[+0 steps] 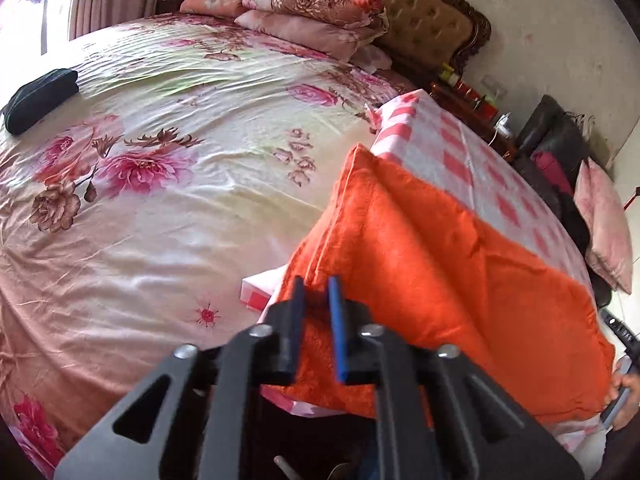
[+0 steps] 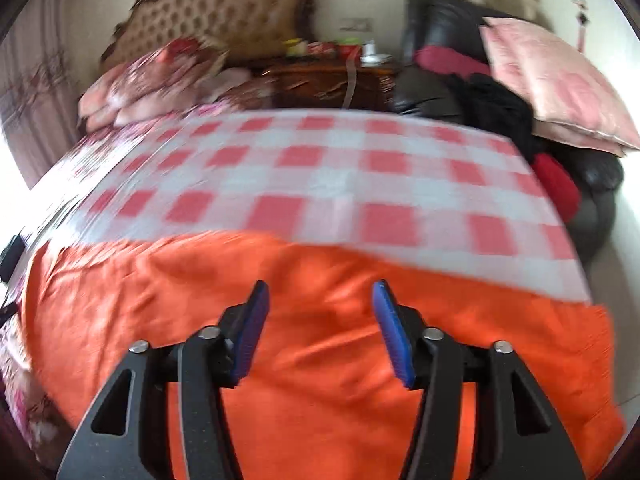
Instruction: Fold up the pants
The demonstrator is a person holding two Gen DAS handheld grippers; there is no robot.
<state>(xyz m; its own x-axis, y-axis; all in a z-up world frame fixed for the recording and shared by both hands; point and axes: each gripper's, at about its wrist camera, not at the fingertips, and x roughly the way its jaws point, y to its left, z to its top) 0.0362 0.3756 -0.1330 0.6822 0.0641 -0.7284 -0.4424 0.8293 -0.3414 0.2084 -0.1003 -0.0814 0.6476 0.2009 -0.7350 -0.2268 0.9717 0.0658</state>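
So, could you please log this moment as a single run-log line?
left gripper: shut on orange pants | right gripper: open above pants | surface: pink checked cloth on floral bed | fold: underway

Bright orange pants [image 1: 420, 264], plain, spread over a pink-and-white checked cloth [image 1: 452, 148]. Cream bedspread [image 1: 168, 208] printed with pink and brown flowers. Dark, near-black folded garment [image 1: 38, 98] at its far edge. Tan tufted headboard [image 1: 424, 12]. Black grippers, blue pads [image 1: 337, 328].
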